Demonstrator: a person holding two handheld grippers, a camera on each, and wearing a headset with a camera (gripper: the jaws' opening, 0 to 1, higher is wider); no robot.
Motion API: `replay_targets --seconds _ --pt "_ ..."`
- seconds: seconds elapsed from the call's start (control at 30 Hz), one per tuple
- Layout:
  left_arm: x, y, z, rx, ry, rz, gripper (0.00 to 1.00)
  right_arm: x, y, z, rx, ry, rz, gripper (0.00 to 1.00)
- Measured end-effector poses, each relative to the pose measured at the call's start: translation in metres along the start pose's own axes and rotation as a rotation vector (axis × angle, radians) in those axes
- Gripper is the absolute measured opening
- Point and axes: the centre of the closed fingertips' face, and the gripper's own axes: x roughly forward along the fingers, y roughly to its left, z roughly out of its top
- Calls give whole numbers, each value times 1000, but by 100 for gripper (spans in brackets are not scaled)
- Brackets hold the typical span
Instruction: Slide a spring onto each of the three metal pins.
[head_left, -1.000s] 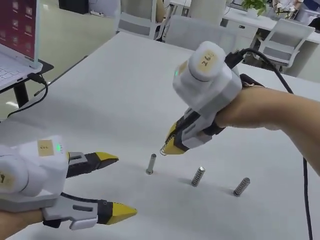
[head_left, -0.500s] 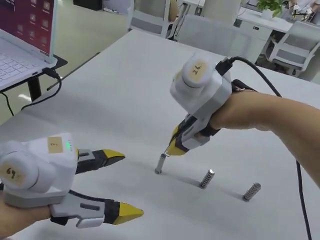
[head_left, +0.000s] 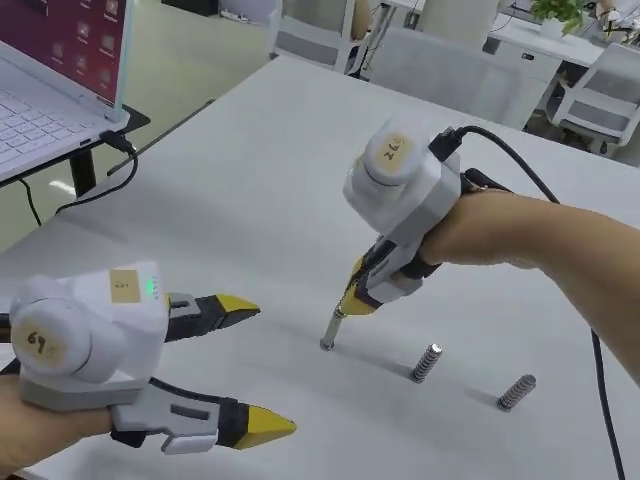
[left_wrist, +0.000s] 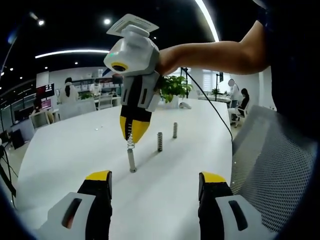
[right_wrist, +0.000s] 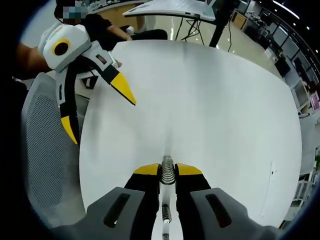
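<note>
Under your right tool: bare pin, upright; tool pinches spring, axis nearly in line, lower end at pin tip. Your left tool wide, farther off.

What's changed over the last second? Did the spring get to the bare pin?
The right gripper, shut on the spring, has come across to the bare pin: the spring's lower end now meets the pin's top instead of hanging beside it. Nothing was let go. The left gripper stays open nearby; the other two pins keep their springs.
</note>
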Motion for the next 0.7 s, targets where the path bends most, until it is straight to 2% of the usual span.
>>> replay_targets --seconds 0.7 --pt "-2 3 -5 -18 0 7 64 17 -5 -7 6 44 23 9"
